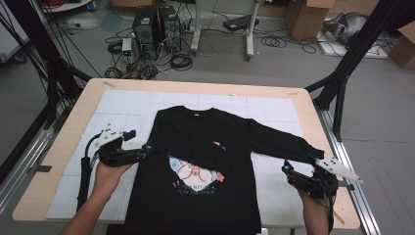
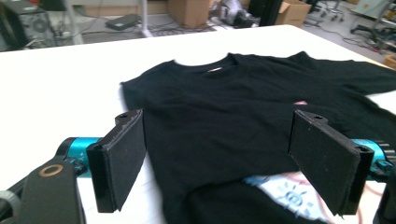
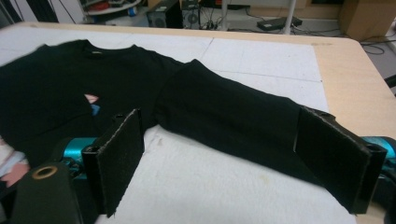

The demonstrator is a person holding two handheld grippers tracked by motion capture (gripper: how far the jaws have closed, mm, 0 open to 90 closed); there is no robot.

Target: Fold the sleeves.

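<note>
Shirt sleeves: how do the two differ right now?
The right sleeve lies stretched out sideways over the white mat, its cuff near the right tongs. The left sleeve is folded across the chest of the shirt, partly covering the cartoon print, beside the left tongs. Both are long, black and lie flat, ungripped.

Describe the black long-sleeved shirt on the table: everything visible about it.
The black shirt lies flat, front up, on a white mat covering the table, collar toward the far edge. It looks like soft knit fabric with a cartoon print on the chest. One sleeve is folded across the front, partly covering the print; the other sleeve stretches out toward the right gripper. The left gripper, jaws open, sits at the shirt's left edge.
</note>
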